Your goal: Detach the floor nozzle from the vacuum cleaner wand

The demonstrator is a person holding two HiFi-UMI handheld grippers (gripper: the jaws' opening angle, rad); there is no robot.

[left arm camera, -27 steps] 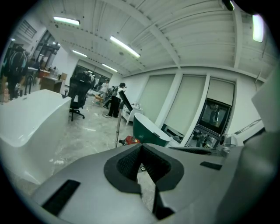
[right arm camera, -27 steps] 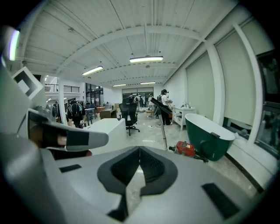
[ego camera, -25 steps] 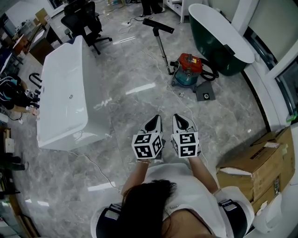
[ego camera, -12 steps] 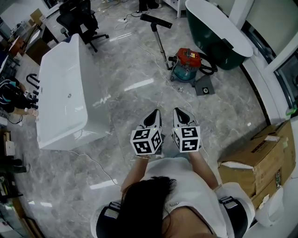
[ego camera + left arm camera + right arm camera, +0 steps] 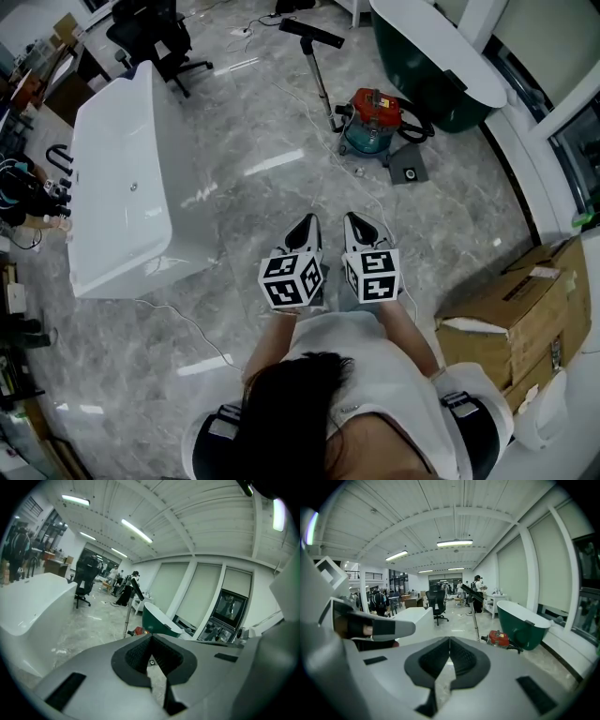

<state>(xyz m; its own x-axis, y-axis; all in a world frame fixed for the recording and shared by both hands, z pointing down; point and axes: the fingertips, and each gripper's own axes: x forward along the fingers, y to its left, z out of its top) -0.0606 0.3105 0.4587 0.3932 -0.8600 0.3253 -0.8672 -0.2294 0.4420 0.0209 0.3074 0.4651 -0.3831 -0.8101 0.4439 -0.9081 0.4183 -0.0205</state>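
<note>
1. Holding both tongs out front, side by side: the left gripper (image 5: 306,230) has its jaws pressed together on nothing, and the right gripper (image 5: 357,229) matches it, closed and empty.
2. The floor nozzle (image 5: 310,31) is well away from them. It's the black bar at the raised end of the wand (image 5: 322,86), which leans up from beside the red-and-teal vacuum canister (image 5: 375,122), on the marble floor between the white bathtub (image 5: 117,192) and the dark green bathtub (image 5: 441,70).
3. First worry: that wand looks merely propped. If one tong tugs the nozzle and nothing braces the tube, the whole thing will likely topple or drag the canister along.
4. Second worry: arriving with the jaws together. They'd nudge the nozzle instead of taking it, and a knock that high up could tip the wand.
5. Third worry: grip. The nozzle and tube look like smooth plastic and metal. A pull that is off-line or made against a latched joint could slip the pads straight off. No view shows the catch, so I can't tell where it sits.
6. Last one: the approach. The black hose (image 5: 419,127) and the small grey box (image 5: 410,172) lie right beside the canister, so a careless step there risks a snag or a stumble.
</note>
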